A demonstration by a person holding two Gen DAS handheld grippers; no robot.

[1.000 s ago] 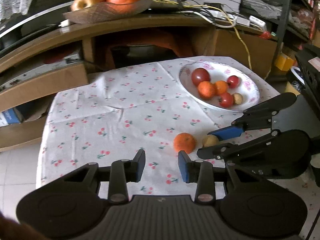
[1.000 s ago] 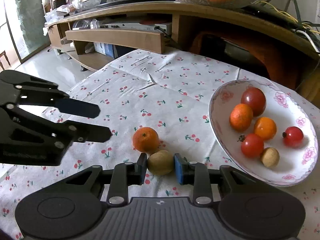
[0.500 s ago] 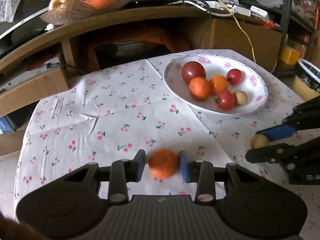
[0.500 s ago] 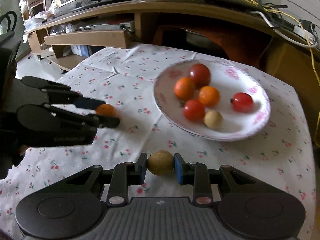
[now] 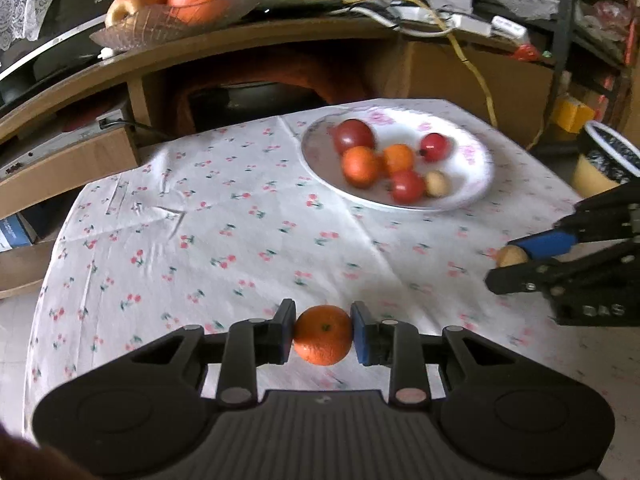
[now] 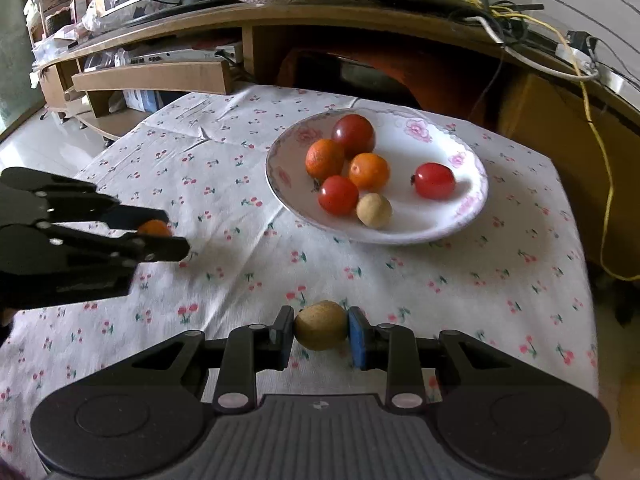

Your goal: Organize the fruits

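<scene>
My left gripper (image 5: 323, 334) is shut on a small orange mandarin (image 5: 323, 335) and holds it above the cherry-print tablecloth (image 5: 224, 248). My right gripper (image 6: 321, 330) is shut on a brownish-yellow fruit (image 6: 321, 325), also held above the cloth. A white floral plate (image 6: 452, 220) sits at the far right of the table with several fruits: tomatoes, mandarins and one pale brown fruit. In the right wrist view the left gripper (image 6: 168, 236) shows at left with the mandarin (image 6: 154, 227). In the left wrist view the right gripper (image 5: 516, 264) shows at right with its fruit (image 5: 511, 256).
A wooden TV stand (image 5: 240, 44) runs behind the table, with a glass dish of oranges and an apple (image 5: 176, 4) on top. Cables (image 6: 560, 56) lie on the stand at right. A bin (image 5: 608, 160) stands right of the table.
My left gripper closed on the mandarin and lifted it off the cloth. My right gripper lifted the brownish fruit and drew back, with the plate now straight ahead.
</scene>
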